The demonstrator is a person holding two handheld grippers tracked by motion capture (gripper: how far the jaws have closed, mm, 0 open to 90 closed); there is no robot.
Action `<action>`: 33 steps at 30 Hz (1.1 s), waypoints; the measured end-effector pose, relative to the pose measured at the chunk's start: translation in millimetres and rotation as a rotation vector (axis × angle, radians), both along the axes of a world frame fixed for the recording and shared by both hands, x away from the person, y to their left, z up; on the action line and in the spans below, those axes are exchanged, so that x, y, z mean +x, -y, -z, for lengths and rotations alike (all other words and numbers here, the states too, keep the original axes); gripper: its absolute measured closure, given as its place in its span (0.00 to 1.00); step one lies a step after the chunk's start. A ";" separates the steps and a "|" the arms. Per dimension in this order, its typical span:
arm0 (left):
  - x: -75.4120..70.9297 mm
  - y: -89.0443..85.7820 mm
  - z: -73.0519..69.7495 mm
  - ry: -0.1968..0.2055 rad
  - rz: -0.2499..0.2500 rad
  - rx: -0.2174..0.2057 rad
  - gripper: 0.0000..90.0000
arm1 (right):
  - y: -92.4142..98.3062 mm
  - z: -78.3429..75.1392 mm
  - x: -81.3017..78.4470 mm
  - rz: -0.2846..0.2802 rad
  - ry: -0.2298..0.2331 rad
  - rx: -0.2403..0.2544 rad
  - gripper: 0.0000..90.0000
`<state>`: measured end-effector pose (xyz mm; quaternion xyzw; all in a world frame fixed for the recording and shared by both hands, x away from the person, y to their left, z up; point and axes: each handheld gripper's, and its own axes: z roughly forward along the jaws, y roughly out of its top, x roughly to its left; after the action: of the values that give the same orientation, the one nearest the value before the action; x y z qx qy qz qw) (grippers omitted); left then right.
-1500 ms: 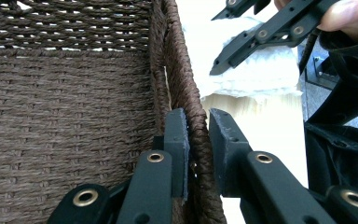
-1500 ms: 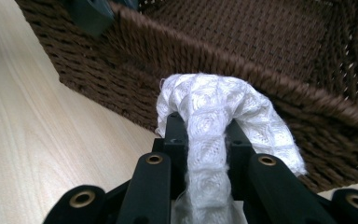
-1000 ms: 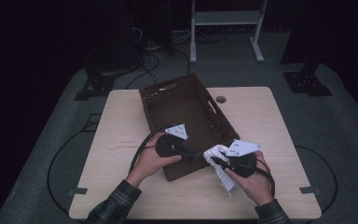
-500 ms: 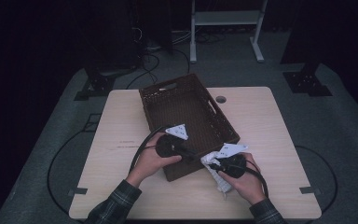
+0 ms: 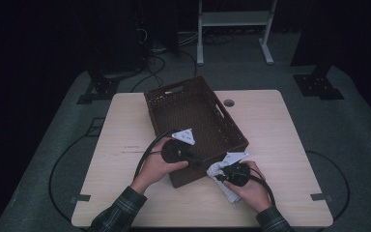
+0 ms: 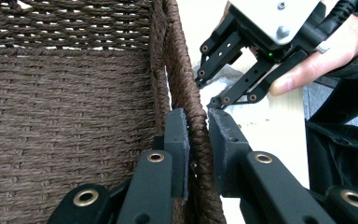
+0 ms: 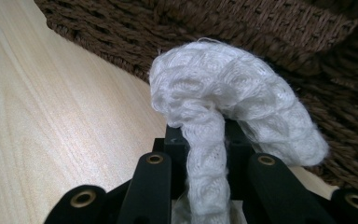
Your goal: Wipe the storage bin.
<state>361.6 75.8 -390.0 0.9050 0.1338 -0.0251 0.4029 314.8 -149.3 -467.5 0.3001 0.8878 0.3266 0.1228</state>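
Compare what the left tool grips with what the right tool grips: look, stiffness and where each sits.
The left tool clamps the rim of the dark brown woven basket; the right tool pinches a white knitted cloth.
The basket looks stiff and keeps its box shape; the cloth bunches and droops, limp.
The basket stands on the table; the cloth is beside the basket's near corner, outside it.
Both have a textured weave.

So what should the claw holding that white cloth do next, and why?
Probably lift the white cloth up over the basket's rim. The right claw is clamped on it low beside the basket's outer wall, while the left claw pinches the rim as if steadying the basket.
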 end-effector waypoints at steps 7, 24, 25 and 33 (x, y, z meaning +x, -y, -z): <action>0.0 0.1 -0.1 0.001 0.000 0.001 0.86 | -6.8 4.9 -0.6 -0.011 -0.024 -0.030 0.85; 0.1 -0.2 -0.6 0.001 -0.001 0.002 0.86 | -8.9 -36.3 -16.8 -0.051 0.132 0.083 0.85; 0.2 -0.2 -0.7 0.002 0.000 0.002 0.86 | -8.7 -36.8 -16.8 -0.053 0.135 0.081 0.85; 0.2 -0.7 -1.1 0.003 -0.001 0.004 0.86 | -6.3 -46.0 -21.4 -0.057 0.174 0.087 0.85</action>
<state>361.8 76.6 -389.0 0.9058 0.1337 -0.0235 0.4013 293.4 -142.9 -421.5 0.2502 0.8670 0.3930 0.1770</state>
